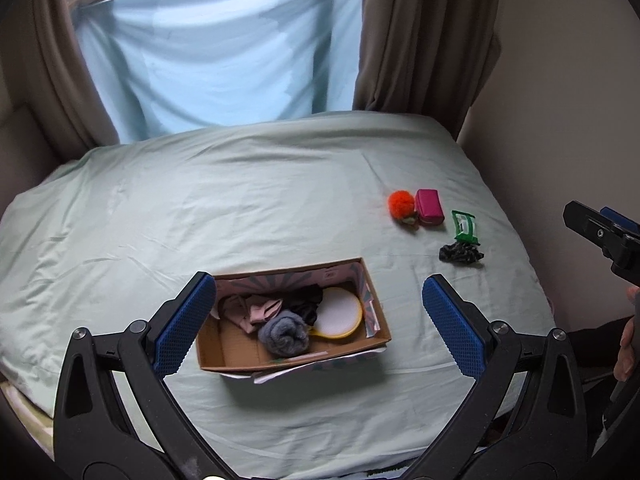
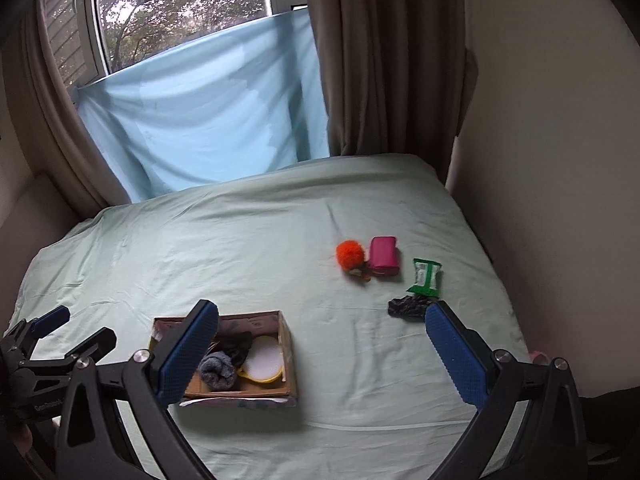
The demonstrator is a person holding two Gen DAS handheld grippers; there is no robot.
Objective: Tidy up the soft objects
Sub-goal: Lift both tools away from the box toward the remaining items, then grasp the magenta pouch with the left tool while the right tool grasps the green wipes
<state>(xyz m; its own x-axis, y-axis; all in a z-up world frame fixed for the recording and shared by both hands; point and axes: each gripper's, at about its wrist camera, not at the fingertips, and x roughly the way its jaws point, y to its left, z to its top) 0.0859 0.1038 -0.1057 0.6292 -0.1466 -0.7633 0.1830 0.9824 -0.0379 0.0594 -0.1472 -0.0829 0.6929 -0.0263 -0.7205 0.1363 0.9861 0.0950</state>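
A cardboard box (image 1: 376, 312) (image 2: 290, 364) sits on the bed and holds a grey rolled cloth (image 1: 284, 334), pink and black fabric and a yellow-rimmed round pad (image 1: 340, 312). To the right on the sheet lie an orange pom-pom (image 1: 401, 204) (image 2: 350, 254), a magenta pouch (image 1: 429, 207) (image 2: 383, 257), a green packet (image 1: 464, 227) (image 2: 426, 277) and a dark scrunchie (image 1: 460, 254) (image 2: 408, 306). My left gripper (image 1: 320, 324) is open and empty above the box. My right gripper (image 2: 322, 354) is open and empty between the box and the scrunchie.
The bed (image 1: 240, 200) with a pale green sheet fills the view. A blue cloth (image 1: 224, 60) hangs over the window behind, between brown curtains (image 1: 420, 40). A wall (image 2: 560, 160) runs along the bed's right edge.
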